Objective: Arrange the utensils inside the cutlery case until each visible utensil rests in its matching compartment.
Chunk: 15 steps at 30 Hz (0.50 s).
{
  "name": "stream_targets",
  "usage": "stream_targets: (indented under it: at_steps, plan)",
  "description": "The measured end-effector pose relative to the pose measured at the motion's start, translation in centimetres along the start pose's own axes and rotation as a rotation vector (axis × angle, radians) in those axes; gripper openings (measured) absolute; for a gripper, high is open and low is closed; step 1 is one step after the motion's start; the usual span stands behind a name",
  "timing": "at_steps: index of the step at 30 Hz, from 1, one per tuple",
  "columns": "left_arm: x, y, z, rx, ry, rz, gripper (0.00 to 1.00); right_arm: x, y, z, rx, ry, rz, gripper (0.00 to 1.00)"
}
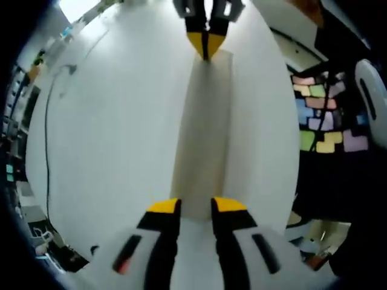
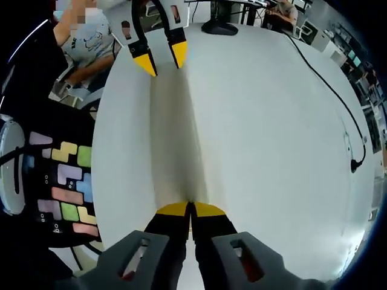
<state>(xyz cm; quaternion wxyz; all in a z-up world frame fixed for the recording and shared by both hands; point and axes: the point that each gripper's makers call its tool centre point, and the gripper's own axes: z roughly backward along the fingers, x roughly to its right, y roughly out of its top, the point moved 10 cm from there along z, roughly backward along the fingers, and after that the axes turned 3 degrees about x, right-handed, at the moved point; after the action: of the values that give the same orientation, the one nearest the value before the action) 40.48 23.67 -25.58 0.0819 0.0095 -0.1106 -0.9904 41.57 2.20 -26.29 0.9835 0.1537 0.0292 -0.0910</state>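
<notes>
A long beige strip point(image 1: 202, 133) lies flat on the white surface point(image 1: 109, 139), running straight between the two grippers. No utensils or compartments can be made out on it, so whether it is the cutlery case cannot be told.

In the left gripper view, the left gripper point(image 1: 196, 206) sits at 6 o'clock with its yellow-tipped fingers point(image 1: 164, 206) spread. The near end of the strip lies in the gap between them, and it is unclear whether they touch it. At 12 o'clock the right gripper point(image 1: 206, 43) meets the far end of the strip, its yellow tips pressed together.

In the right gripper view, the right gripper point(image 2: 190, 209) is at 6 o'clock with its fingers point(image 2: 175, 209) closed against each other right at the near edge of the beige strip point(image 2: 172, 133). Whether they pinch that edge cannot be told. The left gripper point(image 2: 161, 57) is toward 12 o'clock at the strip's far end, fingers apart.

A thin black cable point(image 2: 326, 84) trails over the white surface point(image 2: 266, 151) toward 3 o'clock, and shows toward 9 o'clock in the left gripper view point(image 1: 48, 121). A mat of coloured blocks point(image 2: 66, 181) lies off the surface at 9 o'clock, and at 3 o'clock in the left gripper view point(image 1: 323, 121). A seated person in a grey shirt point(image 2: 91, 42) is at 11 o'clock, beyond the surface's edge.
</notes>
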Motion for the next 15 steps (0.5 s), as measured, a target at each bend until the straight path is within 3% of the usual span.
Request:
stream_targets:
  at_steps: [7,15]
  plan:
    - [-0.07,0.16,-0.07,-0.027,-0.007,-0.014,0.22,-0.66,0.23,-0.11,-0.018,-0.036,0.065,0.0]
    - [-0.01,-0.1,-0.07,-0.003,-0.006,-0.026,0.22,-0.64,0.08,-0.07,-0.004,-0.043,0.054,0.0]
